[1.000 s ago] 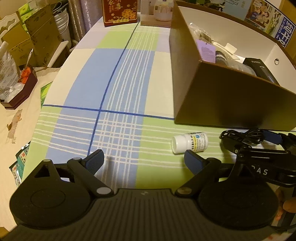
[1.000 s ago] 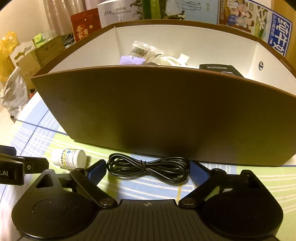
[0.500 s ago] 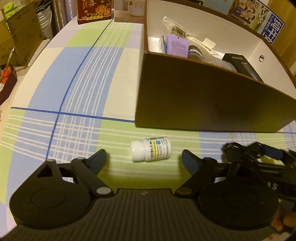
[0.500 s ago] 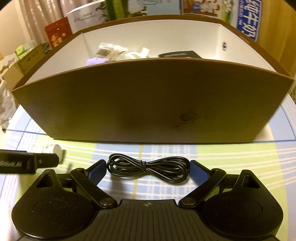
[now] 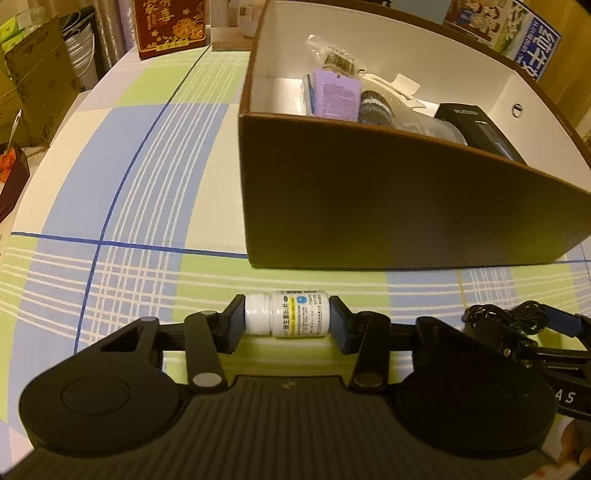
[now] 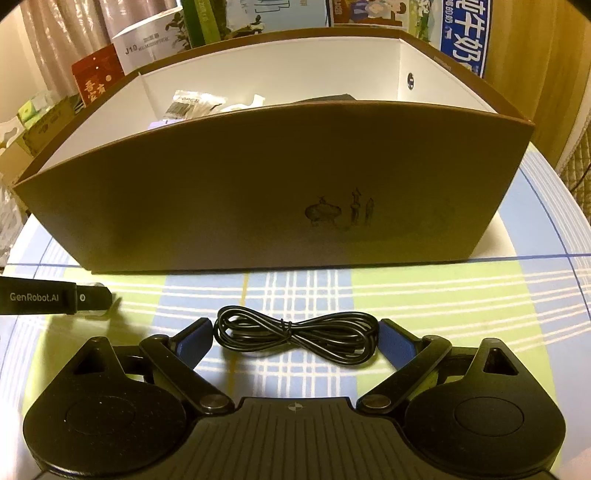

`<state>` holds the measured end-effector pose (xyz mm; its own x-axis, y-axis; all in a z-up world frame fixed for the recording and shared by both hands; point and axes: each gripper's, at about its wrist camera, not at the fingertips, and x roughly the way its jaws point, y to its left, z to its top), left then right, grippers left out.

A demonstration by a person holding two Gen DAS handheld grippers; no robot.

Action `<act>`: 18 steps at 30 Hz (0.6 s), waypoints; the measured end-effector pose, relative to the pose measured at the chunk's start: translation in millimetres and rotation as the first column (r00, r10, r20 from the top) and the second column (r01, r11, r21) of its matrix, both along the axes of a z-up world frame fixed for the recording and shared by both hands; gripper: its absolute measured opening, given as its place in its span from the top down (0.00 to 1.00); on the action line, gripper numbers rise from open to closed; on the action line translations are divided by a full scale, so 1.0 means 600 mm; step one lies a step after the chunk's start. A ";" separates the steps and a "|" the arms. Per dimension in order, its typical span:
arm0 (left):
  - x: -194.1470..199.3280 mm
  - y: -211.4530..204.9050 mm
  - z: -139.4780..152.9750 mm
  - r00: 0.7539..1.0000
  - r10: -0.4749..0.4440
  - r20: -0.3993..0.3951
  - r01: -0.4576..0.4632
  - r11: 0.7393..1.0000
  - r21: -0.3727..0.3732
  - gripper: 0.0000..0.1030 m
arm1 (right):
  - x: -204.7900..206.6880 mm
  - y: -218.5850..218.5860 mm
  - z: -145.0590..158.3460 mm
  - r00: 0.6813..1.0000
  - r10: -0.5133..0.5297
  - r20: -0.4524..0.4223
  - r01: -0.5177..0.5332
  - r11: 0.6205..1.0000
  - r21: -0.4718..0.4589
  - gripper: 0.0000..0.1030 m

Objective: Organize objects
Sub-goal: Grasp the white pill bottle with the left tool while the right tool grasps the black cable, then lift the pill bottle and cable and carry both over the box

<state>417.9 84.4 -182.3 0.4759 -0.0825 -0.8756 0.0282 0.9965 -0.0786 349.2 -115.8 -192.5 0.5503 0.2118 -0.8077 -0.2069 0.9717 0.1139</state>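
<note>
A small white pill bottle (image 5: 287, 313) lies on its side on the checked tablecloth, just in front of the brown box (image 5: 388, 199). My left gripper (image 5: 286, 321) is shut on the bottle, one pad on the cap end and one on the base. A coiled black cable (image 6: 293, 338) lies on the cloth between the spread blue pads of my right gripper (image 6: 293, 341), which is open around it. That cable (image 5: 502, 317) and the right gripper's tip also show at the right of the left wrist view. The left gripper's finger (image 6: 55, 297) pokes in at the left of the right wrist view.
The brown box (image 6: 258, 192) has white inner walls and holds a purple packet (image 5: 340, 94), a clear bag, a grey roll and a black case (image 5: 476, 125). A red tin (image 5: 168, 26) and cartons stand at the table's far edge. Cardboard boxes sit off the left side.
My left gripper moved forward around the pill bottle and closed on its two ends. The right gripper stayed open around the cable while its view shifted left along the box.
</note>
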 end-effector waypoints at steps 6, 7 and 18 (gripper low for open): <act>-0.030 -0.013 0.002 1.000 -0.024 -0.007 0.024 1.000 0.000 0.60 | -0.022 -0.014 0.006 1.000 0.020 -0.003 -0.020 1.000 0.001 0.11; -0.036 -0.016 0.003 1.000 -0.029 -0.007 0.029 1.000 0.002 0.60 | -0.027 -0.017 0.007 1.000 0.023 -0.003 -0.023 1.000 0.001 0.11; -0.121 -0.064 0.013 0.997 -0.075 -0.016 0.075 0.997 0.008 0.60 | -0.089 -0.063 0.014 0.998 0.066 -0.005 -0.066 0.998 -0.004 0.11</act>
